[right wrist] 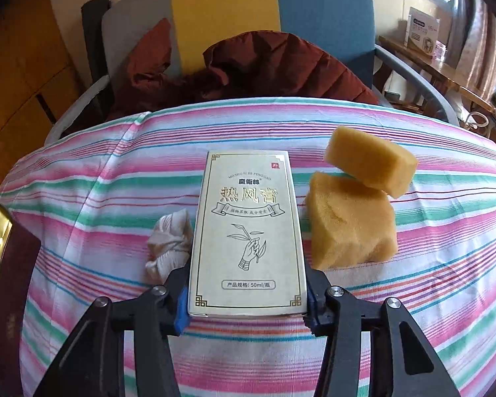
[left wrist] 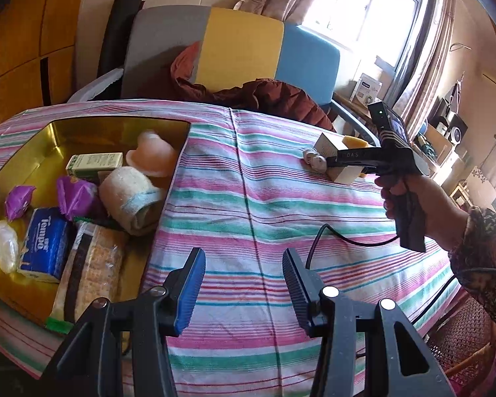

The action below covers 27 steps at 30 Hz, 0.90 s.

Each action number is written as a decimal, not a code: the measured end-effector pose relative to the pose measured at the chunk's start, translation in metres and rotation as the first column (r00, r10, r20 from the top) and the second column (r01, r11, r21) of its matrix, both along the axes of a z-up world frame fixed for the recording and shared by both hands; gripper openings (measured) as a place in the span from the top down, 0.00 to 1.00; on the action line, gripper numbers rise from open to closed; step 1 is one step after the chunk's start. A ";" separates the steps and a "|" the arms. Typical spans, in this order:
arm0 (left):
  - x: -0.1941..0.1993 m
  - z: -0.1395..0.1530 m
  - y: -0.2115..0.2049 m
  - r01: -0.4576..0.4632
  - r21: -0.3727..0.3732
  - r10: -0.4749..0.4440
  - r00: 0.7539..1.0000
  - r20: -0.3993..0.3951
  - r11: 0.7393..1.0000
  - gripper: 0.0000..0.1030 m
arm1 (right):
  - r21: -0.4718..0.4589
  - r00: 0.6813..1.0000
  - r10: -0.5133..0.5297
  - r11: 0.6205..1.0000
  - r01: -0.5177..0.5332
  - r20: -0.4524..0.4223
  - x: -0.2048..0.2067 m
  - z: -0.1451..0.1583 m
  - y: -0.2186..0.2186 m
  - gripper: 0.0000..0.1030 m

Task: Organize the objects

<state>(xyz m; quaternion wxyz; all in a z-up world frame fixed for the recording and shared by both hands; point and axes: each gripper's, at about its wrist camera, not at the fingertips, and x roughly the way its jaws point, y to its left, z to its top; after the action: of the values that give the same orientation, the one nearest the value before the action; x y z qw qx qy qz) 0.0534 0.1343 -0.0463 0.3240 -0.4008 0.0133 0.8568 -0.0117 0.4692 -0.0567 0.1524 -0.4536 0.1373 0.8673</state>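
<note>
My right gripper [right wrist: 248,301] is clenched on a cream box [right wrist: 248,231] with gold print; its two fingers press the box's long sides near the end closest to me. From the left camera the box [left wrist: 339,162] looks to be a little above the striped cloth [left wrist: 264,218], but I cannot tell if it touches it. This place is near the far right corner of the table. Just left of the box lies a small white bundle of cloth [right wrist: 168,244], and just right of it there are two yellow sponges [right wrist: 357,211], the smaller one resting tilted on top of the bigger one. My left gripper [left wrist: 244,284] is released, the blue pads apart with nothing between them, and it hangs over the near middle of the table. At the left edge of the table stands a gold tray [left wrist: 43,152]. Inside it I see a blue tissue pack [left wrist: 44,244], two purple wrapped things [left wrist: 49,197], a rolled towel [left wrist: 132,198], a green and white box [left wrist: 94,162], a pink hat-shaped thing [left wrist: 153,155], a clear plastic thing [left wrist: 5,244] and a packet of crackers [left wrist: 92,271]. Behind the far edge a dark red jacket [right wrist: 248,66] lies on a chair [right wrist: 228,3] with grey, yellow and blue parts.
</note>
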 end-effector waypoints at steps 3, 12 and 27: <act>-0.006 0.000 0.012 0.016 0.002 -0.016 1.000 0.023 1.000 0.52 | -0.037 0.998 0.062 0.997 -0.061 0.017 0.013 0.002 -0.009 0.50; -0.037 0.002 0.070 0.058 0.015 -0.059 0.995 0.080 0.998 0.48 | -0.022 0.999 0.000 1.000 0.001 0.054 0.072 -0.001 0.004 0.50; -0.116 -0.029 0.218 0.074 -0.080 -0.057 0.979 0.194 0.994 0.42 | -0.082 1.000 -0.023 0.996 0.023 0.009 0.088 -0.010 0.019 0.50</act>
<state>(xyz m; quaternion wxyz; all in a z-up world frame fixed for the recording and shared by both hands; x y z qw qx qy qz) -0.0628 0.3527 -0.0748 0.3342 -0.4941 0.0324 0.8019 0.0767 0.4881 -0.0670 0.1441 -0.4615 0.1774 0.8572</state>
